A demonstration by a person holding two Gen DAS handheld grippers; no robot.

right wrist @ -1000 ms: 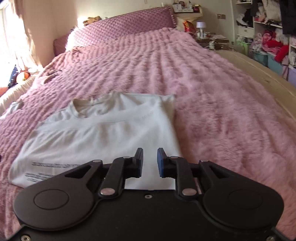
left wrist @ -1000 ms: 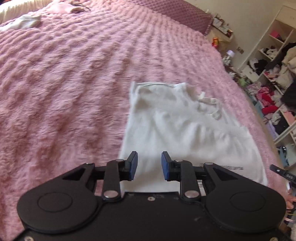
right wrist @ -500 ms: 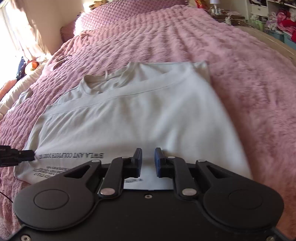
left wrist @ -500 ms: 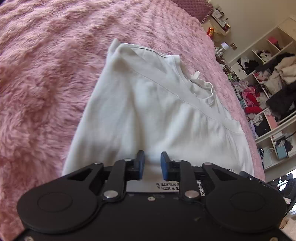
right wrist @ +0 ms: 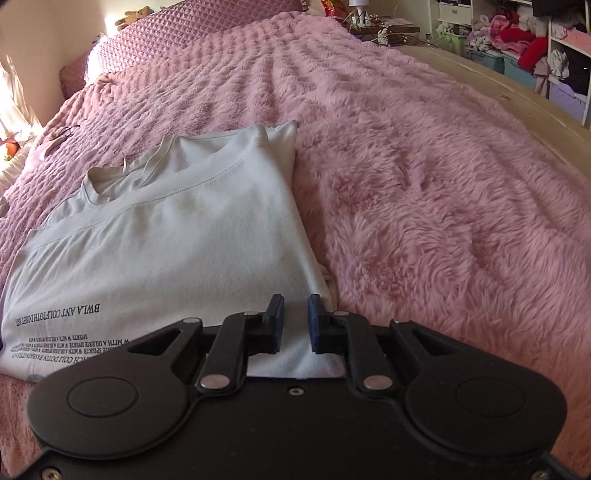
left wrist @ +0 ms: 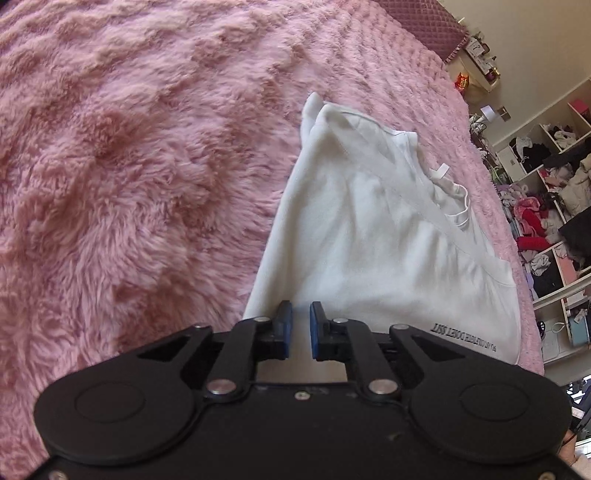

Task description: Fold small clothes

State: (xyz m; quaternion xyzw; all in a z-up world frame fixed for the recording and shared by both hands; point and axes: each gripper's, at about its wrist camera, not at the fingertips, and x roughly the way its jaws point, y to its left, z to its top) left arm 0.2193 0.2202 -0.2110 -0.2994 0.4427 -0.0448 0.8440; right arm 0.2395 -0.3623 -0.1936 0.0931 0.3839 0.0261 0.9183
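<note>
A white T-shirt with black print near its hem lies on a fluffy pink blanket, its sides folded in. It also shows in the right wrist view. My left gripper is shut on the shirt's hem at its left corner, and the cloth rises toward it. My right gripper is shut on the hem at the right corner. The collar end lies farthest from both grippers.
A purple quilted pillow lies at the head of the bed. Shelves full of clothes stand beyond the bed's right side. A small pale garment lies on the blanket at far left.
Both grippers came down to the shirt's near hem and closed on it. The left corner of the hem has lifted off the blanket.
</note>
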